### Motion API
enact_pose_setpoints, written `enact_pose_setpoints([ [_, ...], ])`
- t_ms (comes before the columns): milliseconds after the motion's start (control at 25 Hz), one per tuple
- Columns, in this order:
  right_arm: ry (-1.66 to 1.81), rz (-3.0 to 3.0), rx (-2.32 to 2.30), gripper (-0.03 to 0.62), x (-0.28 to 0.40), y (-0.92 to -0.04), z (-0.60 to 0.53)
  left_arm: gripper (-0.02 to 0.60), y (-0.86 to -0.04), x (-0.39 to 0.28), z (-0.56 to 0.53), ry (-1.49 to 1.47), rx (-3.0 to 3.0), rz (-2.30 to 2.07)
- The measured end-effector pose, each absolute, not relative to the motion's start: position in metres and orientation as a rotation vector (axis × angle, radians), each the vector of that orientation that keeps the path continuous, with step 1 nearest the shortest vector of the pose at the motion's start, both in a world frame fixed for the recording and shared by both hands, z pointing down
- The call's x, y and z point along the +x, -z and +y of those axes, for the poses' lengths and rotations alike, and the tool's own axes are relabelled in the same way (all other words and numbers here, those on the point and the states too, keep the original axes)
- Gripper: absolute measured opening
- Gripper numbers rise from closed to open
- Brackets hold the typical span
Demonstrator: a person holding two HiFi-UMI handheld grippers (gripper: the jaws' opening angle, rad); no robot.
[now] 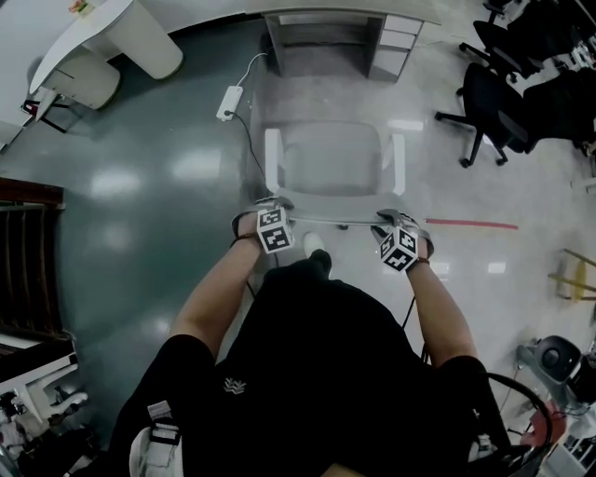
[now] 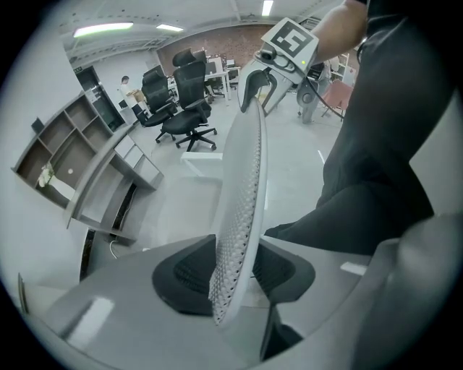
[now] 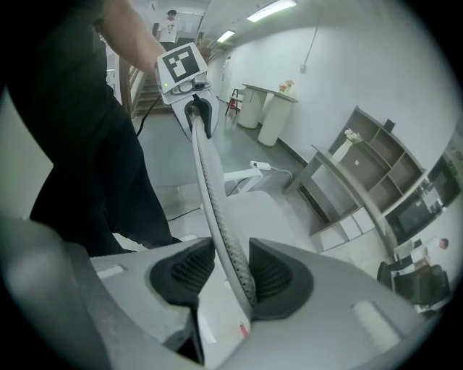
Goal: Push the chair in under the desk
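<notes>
A white mesh-backed chair (image 1: 331, 158) stands on the floor, its seat facing the grey desk (image 1: 326, 17) at the top with a gap between them. My left gripper (image 1: 272, 205) sits at the left end of the backrest's top edge (image 1: 335, 222) and my right gripper (image 1: 391, 222) at the right end. In the left gripper view the backrest rim (image 2: 242, 195) runs between the jaws of the left gripper (image 2: 235, 278), which stands open around it. In the right gripper view the right gripper (image 3: 221, 271) is open too: the rim (image 3: 210, 188) lies against one pad, with a slit beside the other.
A drawer unit (image 1: 396, 42) stands under the desk's right side. A white power strip (image 1: 229, 102) and its cable lie on the floor left of the chair. Black office chairs (image 1: 494, 102) stand at the right, and a round white table (image 1: 93, 37) at the upper left. My foot (image 1: 315, 244) is behind the backrest.
</notes>
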State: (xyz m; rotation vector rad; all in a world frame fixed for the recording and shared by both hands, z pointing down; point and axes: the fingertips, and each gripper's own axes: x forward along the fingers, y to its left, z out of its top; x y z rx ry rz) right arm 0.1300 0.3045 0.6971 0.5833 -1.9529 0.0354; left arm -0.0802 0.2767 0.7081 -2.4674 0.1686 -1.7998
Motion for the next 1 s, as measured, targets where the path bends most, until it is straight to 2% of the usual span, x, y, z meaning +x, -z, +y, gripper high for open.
enact_pose_setpoints([
  [1000,-0.099,-1.941,0.605,0.150,0.106,-0.699,0.099,0.155,-0.716,-0.104,0.065,1.828,-2.444,0.089],
])
